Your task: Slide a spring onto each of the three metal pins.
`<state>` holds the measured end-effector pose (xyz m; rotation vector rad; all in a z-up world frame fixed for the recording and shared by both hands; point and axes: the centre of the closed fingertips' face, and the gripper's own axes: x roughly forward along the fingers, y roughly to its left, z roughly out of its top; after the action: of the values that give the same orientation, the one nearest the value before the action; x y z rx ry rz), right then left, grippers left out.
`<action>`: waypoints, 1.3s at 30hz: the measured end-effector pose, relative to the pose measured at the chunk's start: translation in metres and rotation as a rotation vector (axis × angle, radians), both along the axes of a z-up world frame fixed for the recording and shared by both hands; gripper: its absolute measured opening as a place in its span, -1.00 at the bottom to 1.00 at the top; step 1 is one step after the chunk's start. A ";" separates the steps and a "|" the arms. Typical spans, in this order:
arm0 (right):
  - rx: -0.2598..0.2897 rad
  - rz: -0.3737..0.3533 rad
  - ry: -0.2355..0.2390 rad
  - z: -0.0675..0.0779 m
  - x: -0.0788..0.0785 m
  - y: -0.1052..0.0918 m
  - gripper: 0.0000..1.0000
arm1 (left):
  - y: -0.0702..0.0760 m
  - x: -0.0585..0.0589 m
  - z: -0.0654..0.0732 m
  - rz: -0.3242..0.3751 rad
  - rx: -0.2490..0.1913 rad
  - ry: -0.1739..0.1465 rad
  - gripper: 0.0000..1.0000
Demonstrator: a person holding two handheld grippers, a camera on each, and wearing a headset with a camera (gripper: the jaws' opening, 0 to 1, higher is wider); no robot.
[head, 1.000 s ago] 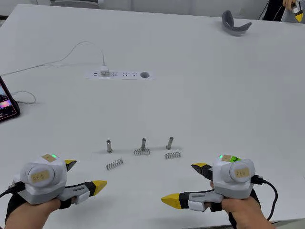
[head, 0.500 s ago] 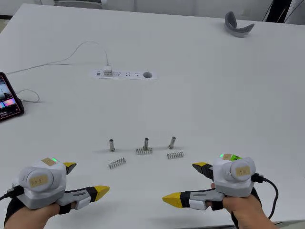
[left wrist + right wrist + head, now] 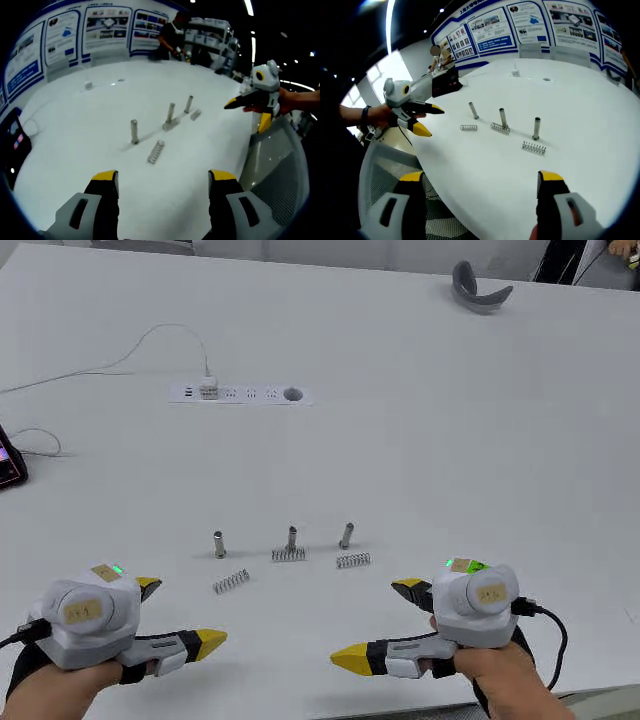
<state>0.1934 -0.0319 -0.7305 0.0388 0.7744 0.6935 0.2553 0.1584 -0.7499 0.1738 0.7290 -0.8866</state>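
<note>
Three short metal pins stand upright in a row on the white table: left pin, middle pin, right pin. A spring lies by each: one in front of the left pin, one against the middle pin's foot, one in front of the right pin. My left gripper is open near the front edge, left of the springs, holding nothing. My right gripper is open at the front right, also holding nothing. The pins and a spring lie ahead of the left jaws; the right gripper view has the pins and a spring.
A white power strip with a plugged cable lies mid-table. A grey curved object sits at the far right. A tablet's corner is at the left edge. A mesh chair stands by the table's front edge.
The head camera has shifted, so the scene sits slightly left and higher. Both grippers stay open near the front edge; pins and springs have not moved.
</note>
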 end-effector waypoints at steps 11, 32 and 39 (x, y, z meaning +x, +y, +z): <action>0.009 -0.010 0.000 0.003 -0.001 -0.002 0.86 | -0.019 0.008 -0.010 -0.086 0.036 0.011 0.43; 0.011 -0.023 0.002 0.005 -0.003 -0.011 0.84 | -0.036 0.033 -0.036 -0.114 0.068 0.025 -0.11; 0.016 -0.033 0.004 0.004 -0.005 -0.013 0.83 | -0.036 0.037 -0.044 -0.107 0.084 0.026 -0.30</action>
<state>0.1886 -0.0448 -0.7262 0.0672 0.7709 0.6686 0.2922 0.1228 -0.7941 0.2783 0.7871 -0.9625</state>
